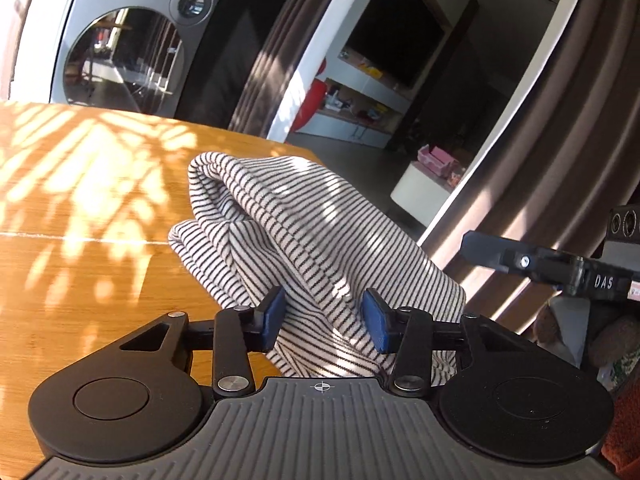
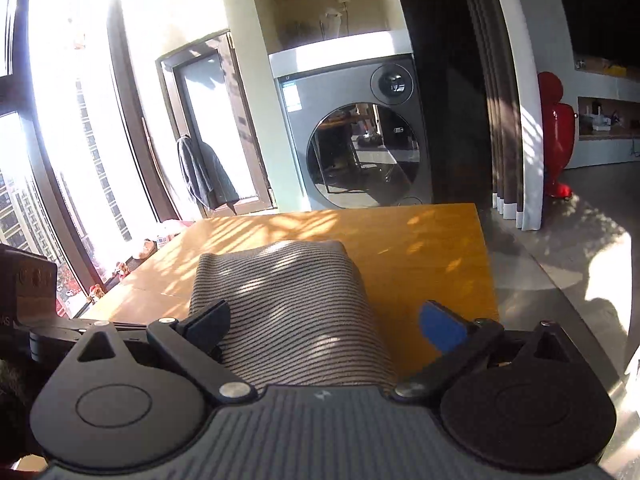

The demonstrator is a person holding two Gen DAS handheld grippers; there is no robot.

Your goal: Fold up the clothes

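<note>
Striped garment between both claws (jaws spread).

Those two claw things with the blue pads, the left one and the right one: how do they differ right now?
The left gripper has its jaws moderately apart with the striped garment bunched up between them; the right gripper is spread much wider, and the cloth lies by its left finger only. The left one hangs near the wooden table edge; the right one looks straight along the table. Both are open, gripping nothing.
</note>
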